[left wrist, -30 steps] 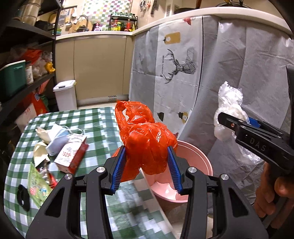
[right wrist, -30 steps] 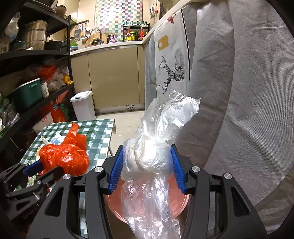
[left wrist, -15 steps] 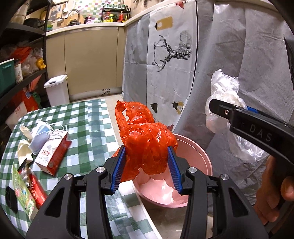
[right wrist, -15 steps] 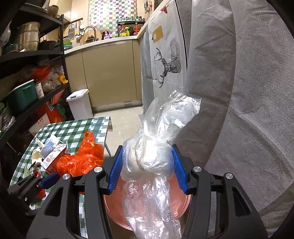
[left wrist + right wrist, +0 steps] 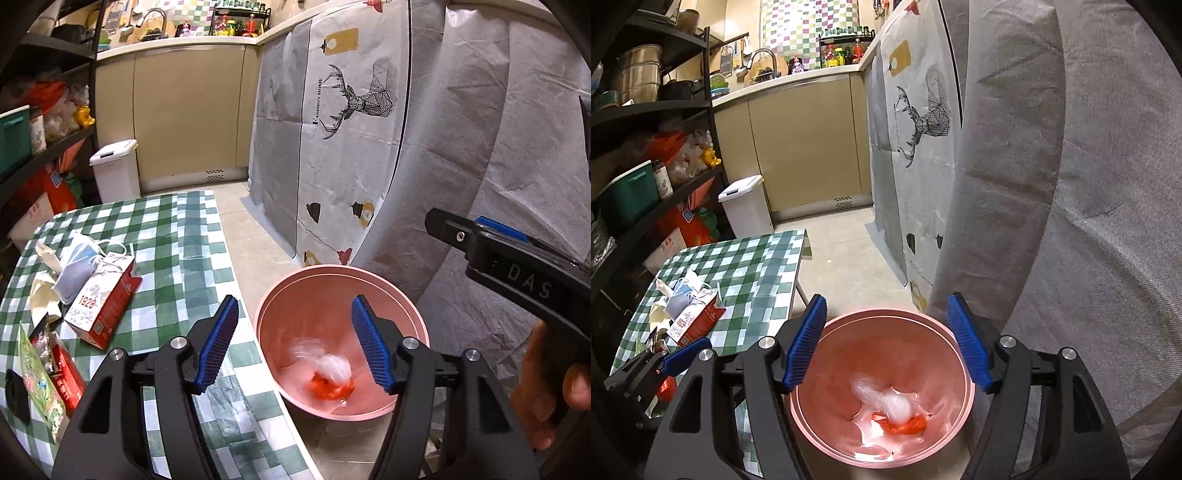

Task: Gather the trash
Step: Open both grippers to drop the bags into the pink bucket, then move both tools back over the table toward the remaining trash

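Jaws: both sets are opening with nothing between them; left gripper (image 5: 293, 339) and right gripper (image 5: 886, 341) hang over the pink bin (image 5: 812, 417).
Done: red bag (image 5: 905, 424) and clear bag (image 5: 895, 404) lie at the bin's bottom, blurred.
Look: both crumpled, thin plastic, clear one on top.
Left: carton (image 5: 105, 295), masks (image 5: 75, 266) and snack packets (image 5: 40, 384) lie on the checked counter (image 5: 177, 236) beside the bin.
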Available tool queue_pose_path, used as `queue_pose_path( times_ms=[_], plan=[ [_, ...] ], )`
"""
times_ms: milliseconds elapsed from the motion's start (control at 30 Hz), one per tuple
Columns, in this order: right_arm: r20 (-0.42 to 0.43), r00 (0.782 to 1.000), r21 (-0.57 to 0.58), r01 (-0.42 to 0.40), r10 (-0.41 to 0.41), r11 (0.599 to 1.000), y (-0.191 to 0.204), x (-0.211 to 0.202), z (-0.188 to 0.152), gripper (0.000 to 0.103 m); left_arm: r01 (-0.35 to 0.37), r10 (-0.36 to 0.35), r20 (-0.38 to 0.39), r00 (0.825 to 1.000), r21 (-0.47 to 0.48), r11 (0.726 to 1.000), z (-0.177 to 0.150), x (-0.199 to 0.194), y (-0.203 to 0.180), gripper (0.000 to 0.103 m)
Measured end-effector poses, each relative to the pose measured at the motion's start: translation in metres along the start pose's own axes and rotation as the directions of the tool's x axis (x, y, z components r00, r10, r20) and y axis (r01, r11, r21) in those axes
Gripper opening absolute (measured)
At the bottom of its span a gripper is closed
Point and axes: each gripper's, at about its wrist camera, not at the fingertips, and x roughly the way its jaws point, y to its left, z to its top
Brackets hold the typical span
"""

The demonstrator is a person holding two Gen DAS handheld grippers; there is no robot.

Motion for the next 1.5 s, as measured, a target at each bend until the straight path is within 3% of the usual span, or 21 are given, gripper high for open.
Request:
queue_pose_path(
  times_ms=[167,367,467,633,733,1000,1500],
  plan=[
    [0.022,1.000,0.003,-0.006,0.005,1.000,0.004,-0.005,0.000,0.068,-0.002,0.002,0.016,1.000,-0.004,1.000,0.002,-0.010,0.006,0.061],
    [0.054,0.998,-0.006,-0.034,0.035,0.999,0.013,-0.014,-0.001,0.066,-0.013,0.014,0.047,0.999,-0.009,1.000,0.005,-0.026,0.020,0.050],
    [0.066,0.996,-0.014,-0.061,0.062,0.998,0.021,-0.018,-0.002,0.059,-0.029,0.029,0.063,0.998,-0.013,1.000,0.004,-0.036,0.031,0.043],
    [0.082,0.991,-0.032,-0.106,0.108,0.994,0.044,-0.023,-0.005,0.045,-0.067,0.070,0.093,0.993,-0.041,0.997,0.005,-0.055,0.058,0.042],
    [0.097,0.987,-0.046,-0.128,0.132,0.991,0.063,-0.028,-0.006,0.042,-0.097,0.103,0.111,0.988,-0.058,0.994,0.003,-0.068,0.077,0.042],
    [0.102,0.975,-0.033,-0.196,0.199,0.980,0.113,-0.032,-0.016,0.043,-0.191,0.202,0.148,0.968,-0.085,0.978,-0.013,-0.100,0.134,0.042],
    [0.076,0.960,-0.090,-0.261,0.268,0.961,0.199,-0.023,-0.028,0.051,-0.318,0.345,0.097,0.934,-0.218,0.923,-0.047,-0.133,0.227,0.042]
  ],
)
